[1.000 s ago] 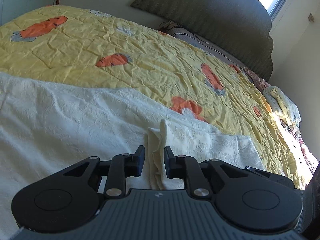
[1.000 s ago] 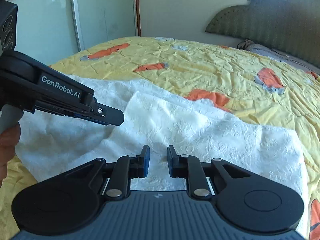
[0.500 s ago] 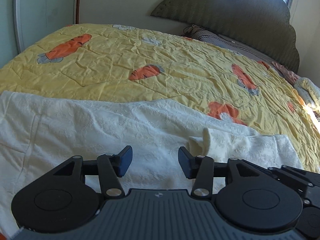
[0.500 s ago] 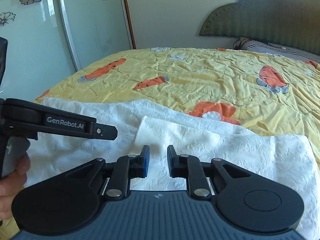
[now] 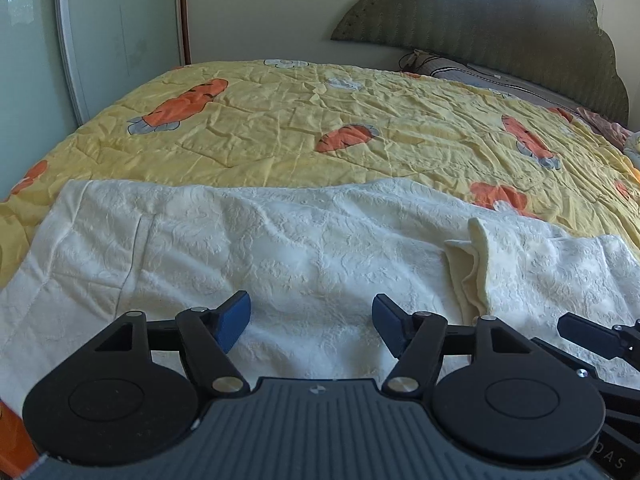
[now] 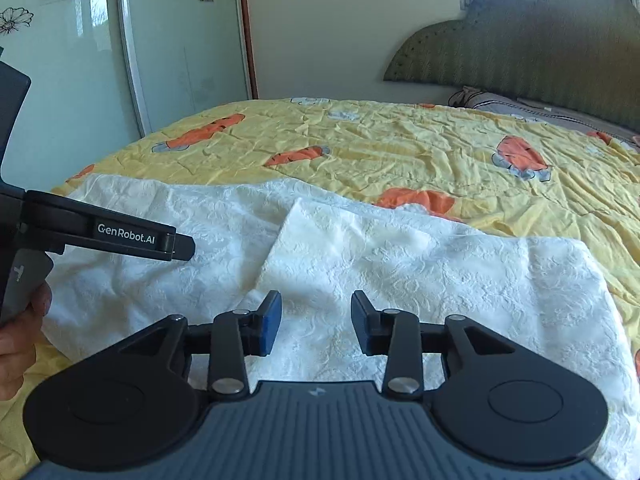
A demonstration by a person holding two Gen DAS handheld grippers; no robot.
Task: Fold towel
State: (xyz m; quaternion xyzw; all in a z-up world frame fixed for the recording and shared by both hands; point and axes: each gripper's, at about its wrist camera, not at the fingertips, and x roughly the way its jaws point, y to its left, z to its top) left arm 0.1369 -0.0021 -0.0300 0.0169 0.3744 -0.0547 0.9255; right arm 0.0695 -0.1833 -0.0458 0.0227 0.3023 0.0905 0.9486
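A cream embossed towel (image 5: 248, 248) lies spread across the near side of the bed, its right end folded over into a doubled flap (image 5: 532, 264). The same flap (image 6: 400, 256) shows in the right wrist view, with its corner toward the middle. My left gripper (image 5: 311, 322) hovers open over the flat middle of the towel, holding nothing. Just above the folded part, my right gripper (image 6: 316, 322) is open and holds nothing. From the right wrist view the left gripper's finger (image 6: 132, 236) reaches in from the left, held by a person's hand (image 6: 20, 332).
The bed carries a yellow quilt (image 5: 360, 136) with orange carrot prints. A dark green headboard (image 5: 500, 40) and pillows (image 5: 460, 74) stand at the far right. Glass sliding doors (image 6: 120, 60) run along the left, close to the bed's far-left edge.
Both grippers let go of the towel: the left opened first and swung left over the flat part, the right opened in the last half second. The folded flap now lies on the towel.
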